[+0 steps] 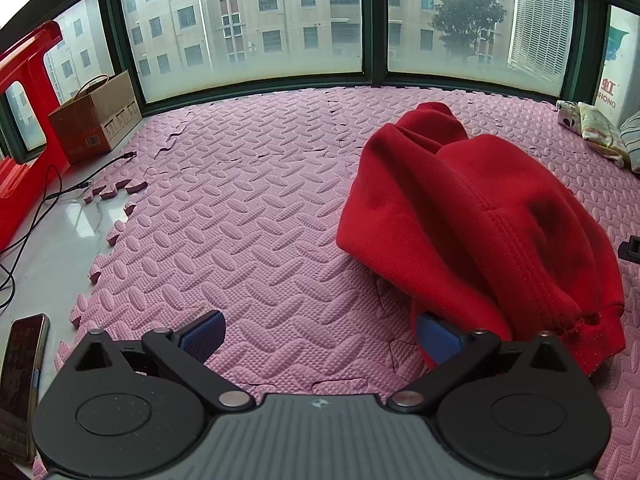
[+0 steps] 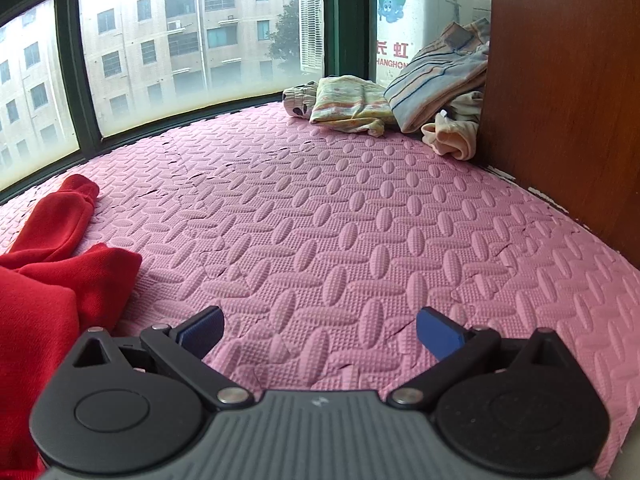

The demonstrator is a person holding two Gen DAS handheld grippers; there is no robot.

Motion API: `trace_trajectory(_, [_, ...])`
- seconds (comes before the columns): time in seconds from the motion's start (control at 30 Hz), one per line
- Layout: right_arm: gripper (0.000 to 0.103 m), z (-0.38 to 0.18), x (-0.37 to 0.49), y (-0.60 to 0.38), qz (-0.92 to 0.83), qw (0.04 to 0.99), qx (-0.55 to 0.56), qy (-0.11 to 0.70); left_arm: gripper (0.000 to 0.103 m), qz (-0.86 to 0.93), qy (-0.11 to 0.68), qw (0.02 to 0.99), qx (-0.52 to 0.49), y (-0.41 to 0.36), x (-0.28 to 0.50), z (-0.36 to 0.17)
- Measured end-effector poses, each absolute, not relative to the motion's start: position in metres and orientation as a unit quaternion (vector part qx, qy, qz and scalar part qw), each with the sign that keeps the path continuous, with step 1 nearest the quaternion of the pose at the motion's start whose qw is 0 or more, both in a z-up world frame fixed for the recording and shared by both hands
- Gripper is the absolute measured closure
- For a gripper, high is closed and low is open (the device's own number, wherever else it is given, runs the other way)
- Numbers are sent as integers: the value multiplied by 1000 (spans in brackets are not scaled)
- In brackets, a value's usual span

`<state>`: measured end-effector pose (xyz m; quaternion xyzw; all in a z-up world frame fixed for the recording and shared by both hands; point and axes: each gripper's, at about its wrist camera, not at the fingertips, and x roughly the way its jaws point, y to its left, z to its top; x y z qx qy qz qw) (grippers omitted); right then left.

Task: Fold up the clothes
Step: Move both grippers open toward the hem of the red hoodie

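A red garment (image 1: 472,216) lies bunched on the pink foam mat (image 1: 248,216), to the right in the left wrist view. My left gripper (image 1: 320,338) is open just above the mat; its right blue pad (image 1: 436,338) touches the garment's near hem. In the right wrist view the same red garment (image 2: 48,264) lies at the left edge. My right gripper (image 2: 320,334) is open and empty over bare mat (image 2: 340,220), to the right of the garment.
A pile of other clothes (image 2: 404,96) lies at the far right by a brown wooden cabinet (image 2: 568,92). A cardboard box (image 1: 96,116), a black cable (image 1: 60,192), a red chair (image 1: 20,128) and a phone (image 1: 20,384) are at the left. Windows run along the back.
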<state>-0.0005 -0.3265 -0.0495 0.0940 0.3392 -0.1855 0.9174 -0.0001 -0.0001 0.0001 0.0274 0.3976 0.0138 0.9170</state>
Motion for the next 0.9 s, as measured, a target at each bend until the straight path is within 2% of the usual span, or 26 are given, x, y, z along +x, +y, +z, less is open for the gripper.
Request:
trace_trajectory(0.27, [0,-32,-22,-310,-176,909,36,376,0,8,394,919,26,-3,-10,-1])
trace_trajectory(0.43, [0,-22,-24,-242,-178,907,22,381,0,5,401,916,30,-5,-13,-3])
trace_trajectory(0.57, [0,-22,-19,-233,-179,901,10,394,0,1,405,914,37,-8,-17,-2])
trace_trajectory(0.9, [0,-7,-41,-217,-166,907,25,385,0,-8,409,912,42,-13,-28,-3])
